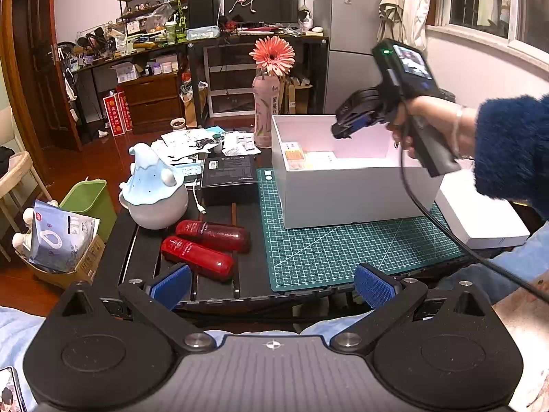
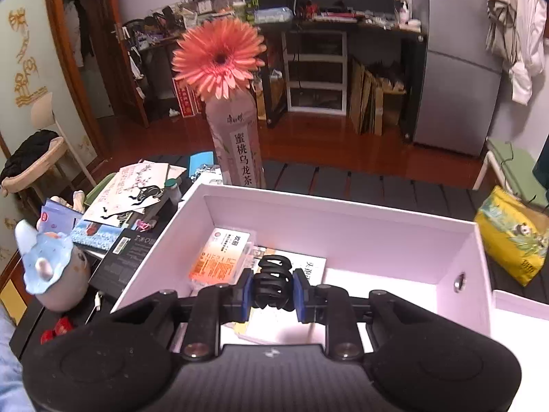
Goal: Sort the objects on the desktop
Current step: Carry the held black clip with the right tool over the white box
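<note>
While the right tool point(image 2: 272, 290) hangs over the white box point(image 2: 343, 213), clamped on a black hair clip point(image 2: 273, 279), light, springy, best pinched across its ribs; left tool point(image 1: 272, 286) gapes empty above the bench point(image 1: 219, 213).

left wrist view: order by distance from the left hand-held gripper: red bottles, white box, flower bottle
1. red bottles: just ahead of the left hand-held gripper, left of centre.
2. white box: farther back, right, on the green mat.
3. flower bottle: farthest, behind the box.
</note>
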A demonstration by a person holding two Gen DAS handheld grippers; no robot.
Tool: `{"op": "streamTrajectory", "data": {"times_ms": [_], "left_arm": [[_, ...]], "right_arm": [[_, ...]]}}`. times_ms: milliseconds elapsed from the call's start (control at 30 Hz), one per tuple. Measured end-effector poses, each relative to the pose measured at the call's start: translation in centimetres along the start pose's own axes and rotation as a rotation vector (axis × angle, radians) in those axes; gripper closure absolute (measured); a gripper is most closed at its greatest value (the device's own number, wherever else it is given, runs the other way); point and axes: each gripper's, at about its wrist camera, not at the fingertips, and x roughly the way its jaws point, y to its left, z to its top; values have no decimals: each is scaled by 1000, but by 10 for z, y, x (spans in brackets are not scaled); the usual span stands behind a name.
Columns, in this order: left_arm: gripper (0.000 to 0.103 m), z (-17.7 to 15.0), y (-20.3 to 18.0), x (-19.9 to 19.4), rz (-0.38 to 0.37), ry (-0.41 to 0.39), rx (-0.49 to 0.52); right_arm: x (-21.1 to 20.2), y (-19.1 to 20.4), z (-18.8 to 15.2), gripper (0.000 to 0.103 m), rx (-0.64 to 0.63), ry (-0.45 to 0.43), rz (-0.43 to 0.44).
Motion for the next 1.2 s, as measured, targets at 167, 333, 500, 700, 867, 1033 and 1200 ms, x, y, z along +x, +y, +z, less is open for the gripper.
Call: {"op": "streamTrajectory", "data": {"times_ms": [167,333,500,700,867,1033,1200], "left_arm": [[0,0,4,2,-11,5,-16],[0,0,5,4,-18,8,-24],[0,0,6,5,-24,10,-27],[0,0,8,7,-38,17,-40],[0,1,10,9,-48,20,-46],[0,0,14,11,-63,27,-68],[0,1,17,12,-78,33,-90]], "right_arm": [[26,7,9,81,1,68,-17],[42,11,15,81,-1,96,-35],[55,11,22,81,6,116,-67],[70,7,27,81,4,140,-101],[82,2,25,81,25,166,-114],[89,2,24,81,29,172,-132],[95,1,22,81,34,186,-131]]}}
